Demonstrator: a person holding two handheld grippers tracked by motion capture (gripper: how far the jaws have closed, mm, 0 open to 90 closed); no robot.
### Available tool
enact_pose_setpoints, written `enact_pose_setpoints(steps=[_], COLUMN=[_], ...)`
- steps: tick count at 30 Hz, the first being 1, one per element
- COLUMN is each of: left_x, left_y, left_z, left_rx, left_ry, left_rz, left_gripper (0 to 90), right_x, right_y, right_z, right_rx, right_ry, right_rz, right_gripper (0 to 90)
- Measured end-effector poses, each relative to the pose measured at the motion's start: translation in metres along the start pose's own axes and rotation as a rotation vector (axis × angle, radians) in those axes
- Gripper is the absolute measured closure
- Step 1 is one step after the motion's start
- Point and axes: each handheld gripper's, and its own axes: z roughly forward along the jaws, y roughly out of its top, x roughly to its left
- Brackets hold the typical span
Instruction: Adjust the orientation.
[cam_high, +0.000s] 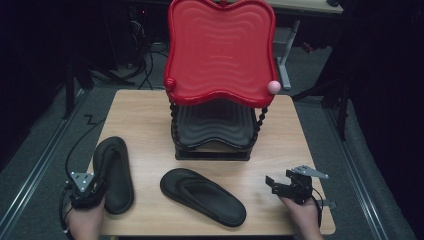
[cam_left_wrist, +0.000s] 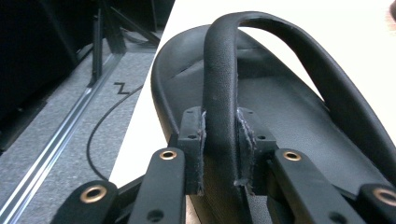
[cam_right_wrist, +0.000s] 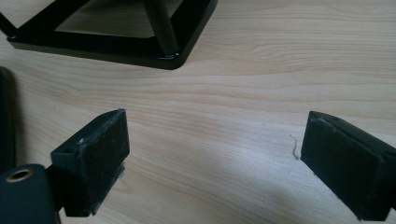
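While the left gripper (cam_left_wrist: 221, 154) has its jaws clamped on the strap (cam_left_wrist: 219, 84) of the left-hand black flip-flop (cam_high: 114, 172), that sandal's sole lies on the wooden table (cam_high: 145, 120) near the left front edge, so the lift itself is judged not yet begun. In the left gripper view the pads (cam_left_wrist: 196, 149) press on either side of the strap where it arches above the footbed; the grasp looks firm and centred.

The right gripper (cam_right_wrist: 212, 163) stands with its jaws wide apart and holding nothing, over bare wood at the right front of the table, seen in the high view at (cam_high: 282, 184). The second flip-flop (cam_high: 202, 196) lies flat and diagonal at the front centre, between the two grippers and apart from both.

Behind the sandals, mid-table, stands a two-tier rack: a red upper tray (cam_high: 220, 50) on beaded black posts above a black lower tray (cam_high: 215, 125), on a black base frame (cam_right_wrist: 116, 42). Both trays appear to carry nothing.

Judgement: the work appears to be stowing the pair on the rack, and it is at an early stage. One grasp is secured; neither sandal is placed. Remaining: lifting and placing the gripped sandal, then grasping and placing the second. Which tier is intended cannot be told.
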Motion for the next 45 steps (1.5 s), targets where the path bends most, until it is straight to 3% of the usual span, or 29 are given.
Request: enact_pose_setpoints(steps=[4,7,9,14,17,19,21,25,29,38,43,45], left_x=[-0.001,0.0,0.0,0.002,0.002,0.002,0.004,0.006,0.001,-0.01,-0.017,-0.022], left_y=[0.001,-0.001,-0.002,-0.002,-0.004,-0.004,-0.002,0.004,0.007,0.009,0.008,0.01], left_z=[0.0,-0.002,-0.002,-0.003,-0.003,-0.004,-0.004,-0.007,-0.011,-0.018,-0.025,-0.031], left_rx=[0.003,-0.004,-0.005,-0.008,-0.018,-0.023,-0.035,-0.063,-0.091,-0.131,-0.16,-0.18], left_ry=[0.025,0.024,0.023,0.007,0.008,0.009,0.011,-0.004,-0.03,-0.062,-0.093,-0.114], left_rz=[0.001,-0.007,-0.003,0.001,-0.004,-0.005,-0.023,-0.036,-0.043,-0.032,-0.019,-0.011], left_gripper=[74.8,74.9,74.9,74.5,74.7,75.6,76.0,78.2,78.9,78.7,78.6,78.6], right_x=[0.002,0.0,-0.001,-0.001,-0.001,-0.001,-0.001,0.002,0.002,0.002,0.005,0.008], right_y=[-0.001,-0.002,-0.001,0.003,0.002,0.002,0.003,0.002,0.0,-0.005,-0.003,-0.005], right_z=[0.001,-0.002,-0.003,-0.01,-0.012,-0.015,-0.015,-0.011,-0.011,-0.023,-0.02,-0.014], right_rx=[-0.007,-0.045,-0.057,-0.098,-0.095,-0.103,-0.109,-0.091,-0.083,-0.102,-0.115,-0.097], right_ry=[0.013,0.091,0.095,0.072,0.067,0.087,0.083,0.068,0.058,0.053,0.062,0.066], right_rz=[-0.004,0.044,0.049,0.032,0.021,0.049,0.047,0.016,-0.003,0.008,-0.007,-0.025], right_gripper=[10.0,11.0,11.9,14.0,14.6,15.6,15.6,15.5,16.3,19.1,21.8,22.1])
